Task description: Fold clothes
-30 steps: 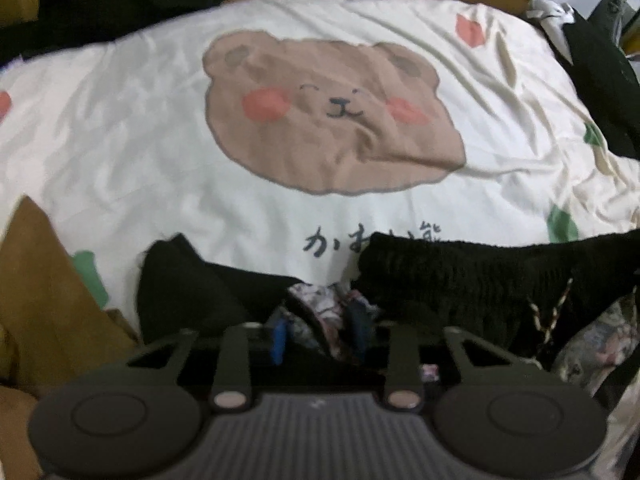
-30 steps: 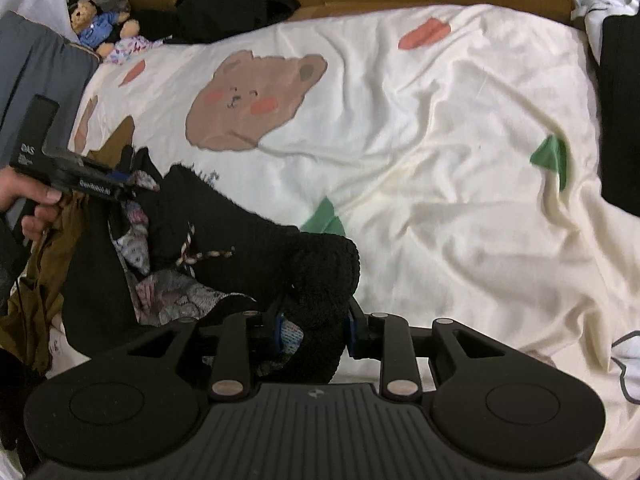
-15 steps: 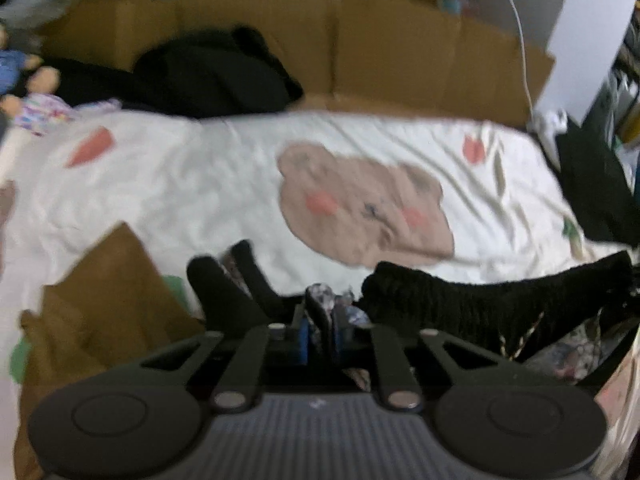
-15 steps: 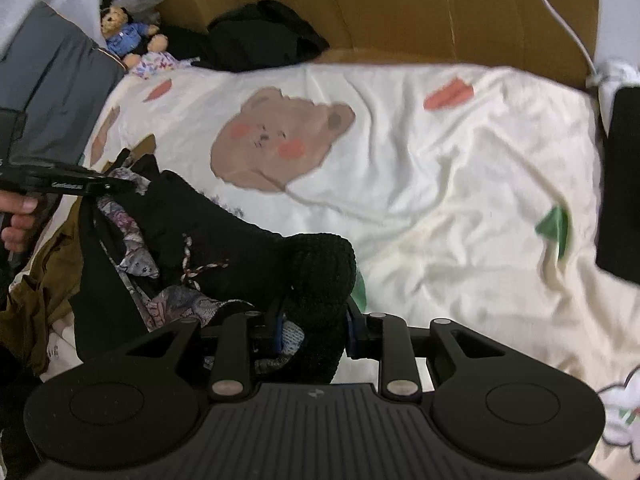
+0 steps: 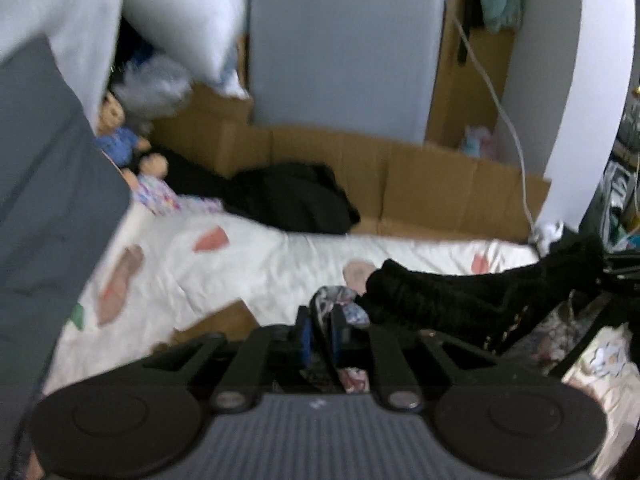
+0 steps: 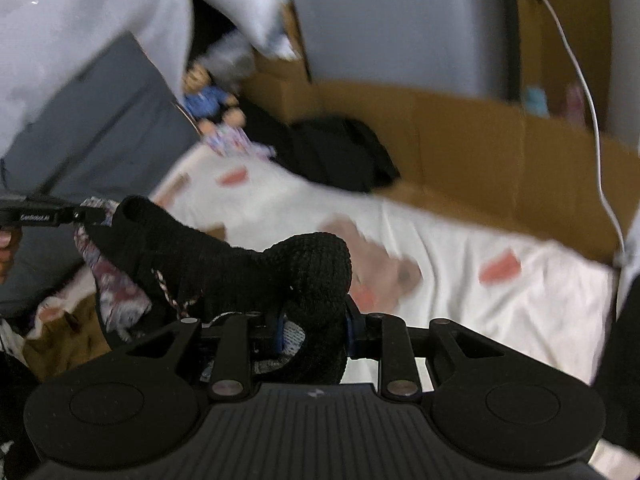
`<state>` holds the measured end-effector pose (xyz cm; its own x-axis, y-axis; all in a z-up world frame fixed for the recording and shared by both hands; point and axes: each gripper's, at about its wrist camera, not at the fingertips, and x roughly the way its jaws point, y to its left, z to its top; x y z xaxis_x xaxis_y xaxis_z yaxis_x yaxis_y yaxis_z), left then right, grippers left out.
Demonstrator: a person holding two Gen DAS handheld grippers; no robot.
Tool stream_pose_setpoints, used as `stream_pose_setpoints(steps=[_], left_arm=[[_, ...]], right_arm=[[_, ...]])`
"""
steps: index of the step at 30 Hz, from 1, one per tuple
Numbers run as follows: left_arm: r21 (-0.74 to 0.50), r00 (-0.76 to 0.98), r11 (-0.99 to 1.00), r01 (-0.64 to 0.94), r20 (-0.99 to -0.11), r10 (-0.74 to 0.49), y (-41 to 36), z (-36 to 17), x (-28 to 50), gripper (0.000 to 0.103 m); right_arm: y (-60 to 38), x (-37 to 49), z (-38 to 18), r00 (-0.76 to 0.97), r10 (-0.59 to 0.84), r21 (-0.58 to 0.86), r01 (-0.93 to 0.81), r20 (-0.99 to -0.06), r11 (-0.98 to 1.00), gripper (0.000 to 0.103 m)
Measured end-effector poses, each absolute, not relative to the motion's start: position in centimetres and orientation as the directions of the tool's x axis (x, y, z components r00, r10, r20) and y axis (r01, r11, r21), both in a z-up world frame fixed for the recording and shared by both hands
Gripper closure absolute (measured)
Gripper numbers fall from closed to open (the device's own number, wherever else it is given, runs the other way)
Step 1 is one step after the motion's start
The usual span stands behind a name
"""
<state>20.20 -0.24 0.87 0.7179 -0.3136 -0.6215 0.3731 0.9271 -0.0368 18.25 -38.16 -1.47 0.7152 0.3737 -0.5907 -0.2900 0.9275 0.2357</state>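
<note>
A garment with a black knitted band (image 5: 452, 300) (image 6: 256, 268) and floral-print fabric (image 5: 340, 300) (image 6: 116, 292) hangs stretched between my two grippers, above the white bear-print bedsheet (image 5: 248, 268) (image 6: 460, 280). My left gripper (image 5: 320, 336) is shut on the floral end. My right gripper (image 6: 314, 330) is shut on the thick black knit end. In the right wrist view the left gripper (image 6: 44, 216) shows at the far left, held by a hand (image 6: 6, 252). A braided cord (image 6: 168, 292) dangles from the knit.
A black clothes pile (image 5: 296, 200) (image 6: 340, 152) lies at the far edge against cardboard panels (image 5: 432, 184) (image 6: 480, 136). A doll (image 5: 120, 140) (image 6: 212, 100) and a grey cushion (image 5: 48, 184) sit at the left. A brown garment (image 6: 64, 340) lies below the held one. A white cable (image 6: 592, 112) hangs at right.
Both grippers have risen and tilted up with the garment, so the wall and cardboard now fill the views. The left gripper closed on the floral fabric during the earlier frames.
</note>
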Motion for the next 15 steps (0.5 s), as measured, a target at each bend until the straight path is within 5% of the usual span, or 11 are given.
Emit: stream_pose_setpoints(steps=[15], left_arm=[[0.028, 0.872, 0.946, 0.324, -0.398, -0.287, 3.1, 14.4, 9.1, 0.094]], right_arm=[[-37.4, 13.3, 12.5, 0.821, 0.413, 0.107, -0.406, -0.394, 0.908, 0.075]])
